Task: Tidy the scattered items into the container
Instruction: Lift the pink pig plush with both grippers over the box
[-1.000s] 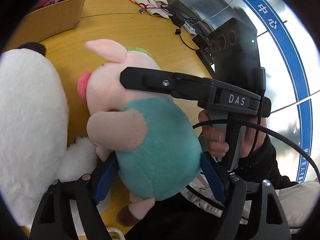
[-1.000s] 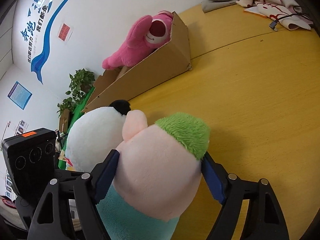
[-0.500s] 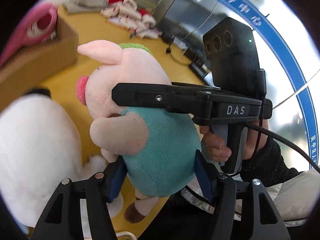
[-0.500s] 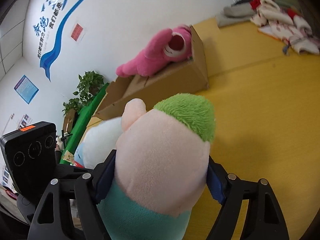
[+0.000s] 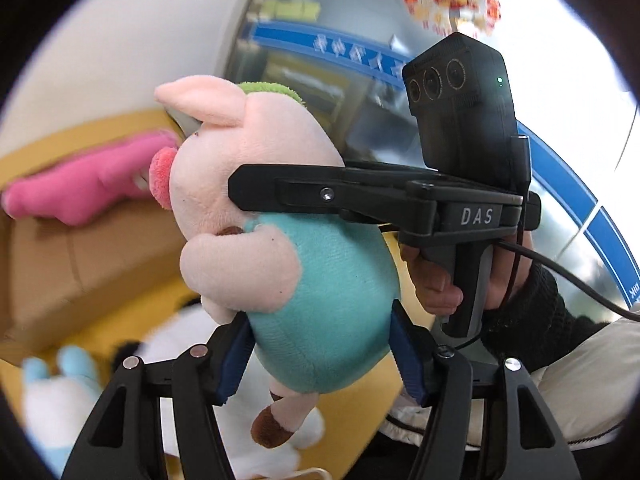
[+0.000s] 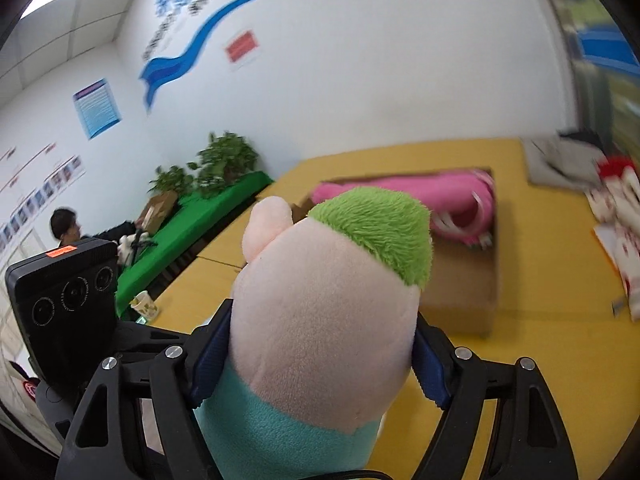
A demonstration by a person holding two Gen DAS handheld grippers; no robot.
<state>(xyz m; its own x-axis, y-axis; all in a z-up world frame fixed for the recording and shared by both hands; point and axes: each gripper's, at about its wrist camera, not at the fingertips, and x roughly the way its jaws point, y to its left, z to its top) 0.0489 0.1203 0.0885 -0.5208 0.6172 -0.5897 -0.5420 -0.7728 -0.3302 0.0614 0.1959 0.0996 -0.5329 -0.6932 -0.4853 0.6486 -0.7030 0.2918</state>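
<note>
— Pink plush pig (image 5: 256,184), teal body, green tuft, brown hoof. Where is it?
— Off the desk (image 6: 560,360), carried by both tools: the left gripper (image 5: 320,352) pinches its teal belly, the right gripper (image 6: 320,356) squeezes its head. Farther along the desk, the cardboard box (image 6: 464,292) holds a pink toy (image 6: 420,192).

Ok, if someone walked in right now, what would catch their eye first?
Probably the pig plush, held up in the air by both grippers: the left gripper squeezes its teal belly and the right gripper its pink head. Behind it a bright pink plush lies in the cardboard box on the yellow table.
</note>
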